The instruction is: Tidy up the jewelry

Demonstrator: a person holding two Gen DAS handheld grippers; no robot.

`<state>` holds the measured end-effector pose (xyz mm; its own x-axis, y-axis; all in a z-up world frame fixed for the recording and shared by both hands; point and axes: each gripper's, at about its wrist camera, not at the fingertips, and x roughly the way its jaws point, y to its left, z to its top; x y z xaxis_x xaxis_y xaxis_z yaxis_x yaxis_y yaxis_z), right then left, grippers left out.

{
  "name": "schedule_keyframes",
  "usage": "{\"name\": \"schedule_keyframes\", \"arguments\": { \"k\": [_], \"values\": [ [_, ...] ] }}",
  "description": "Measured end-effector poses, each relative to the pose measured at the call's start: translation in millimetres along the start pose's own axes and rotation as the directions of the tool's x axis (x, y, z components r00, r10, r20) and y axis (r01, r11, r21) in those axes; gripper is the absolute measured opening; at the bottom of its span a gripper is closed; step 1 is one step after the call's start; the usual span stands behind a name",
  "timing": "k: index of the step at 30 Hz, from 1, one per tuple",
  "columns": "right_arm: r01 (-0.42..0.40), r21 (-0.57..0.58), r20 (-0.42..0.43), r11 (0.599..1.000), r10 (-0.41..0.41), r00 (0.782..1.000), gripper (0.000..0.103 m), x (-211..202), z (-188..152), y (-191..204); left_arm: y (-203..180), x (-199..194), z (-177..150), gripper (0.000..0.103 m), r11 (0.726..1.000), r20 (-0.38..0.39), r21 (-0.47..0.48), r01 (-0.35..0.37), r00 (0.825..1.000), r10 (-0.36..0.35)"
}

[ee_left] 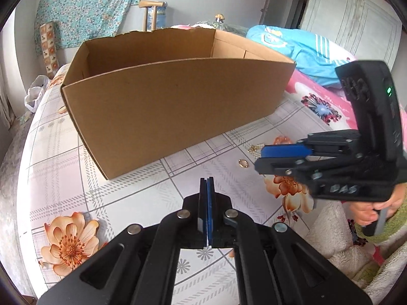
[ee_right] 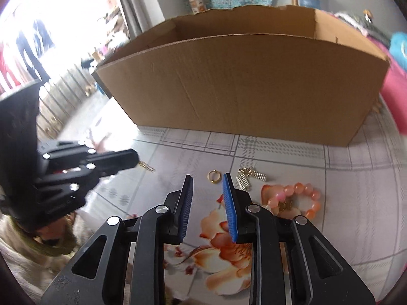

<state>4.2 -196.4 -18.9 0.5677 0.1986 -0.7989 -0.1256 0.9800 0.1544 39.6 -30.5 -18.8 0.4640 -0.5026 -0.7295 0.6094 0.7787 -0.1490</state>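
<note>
A big open cardboard box [ee_left: 173,106] [ee_right: 241,84] stands on the flowered cloth [ee_left: 63,172]. In front of it lie a gold ring [ee_right: 213,177] [ee_left: 243,163], gold spring-shaped earrings [ee_right: 251,176] [ee_left: 255,149] and a pink bead bracelet [ee_right: 292,198] [ee_left: 282,140]. My right gripper [ee_right: 207,178] [ee_left: 259,158] is open, tips just short of the ring, nothing between its blue pads. My left gripper [ee_left: 207,179] [ee_right: 132,158] is shut, and its own view shows nothing between the pads. A small gold piece [ee_right: 147,167] shows at its tip; I cannot tell whether it is held.
A pink blanket [ee_left: 318,101] and a blue garment [ee_left: 292,48] lie right of the box. A white plastic bag [ee_left: 35,94] sits past the left edge. A person's hand [ee_left: 368,211] in a green sleeve holds the right gripper.
</note>
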Motion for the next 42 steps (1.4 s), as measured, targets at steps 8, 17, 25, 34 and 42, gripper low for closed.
{"name": "schedule_keyframes", "arguments": {
  "k": [8,17,25,34,42],
  "values": [
    [0.081,-0.187,-0.027,0.979,-0.088,0.996,0.021,22.0,8.0,18.2,7.2,-1.1,-1.5,0.0,1.0,0.016,-0.023,0.018,1.0,-0.018],
    [0.062,-0.205,-0.06,0.977,-0.075,0.995,0.009,32.5,11.1,12.1,11.8,-3.0,-5.5,0.0,0.999,0.028,-0.035,0.03,0.999,-0.029],
    [0.058,-0.168,-0.038,0.984,-0.066,0.997,0.008,26.8,12.0,4.0,13.8,-14.4,-6.9,0.0,0.999,0.049,-0.036,0.03,0.998,-0.028],
    [0.003,-0.131,0.102,0.991,0.01,0.995,0.008,-52.2,13.9,-4.3,3.3,-63.5,10.5,0.0,0.997,0.149,-0.013,0.076,0.986,-0.073],
    [-0.085,-0.112,0.282,0.99,0.114,0.953,0.009,-106.2,66.6,-11.3,0.6,-106.1,72.8,0.0,0.982,0.259,0.031,0.186,0.947,-0.188]
  ]
}}
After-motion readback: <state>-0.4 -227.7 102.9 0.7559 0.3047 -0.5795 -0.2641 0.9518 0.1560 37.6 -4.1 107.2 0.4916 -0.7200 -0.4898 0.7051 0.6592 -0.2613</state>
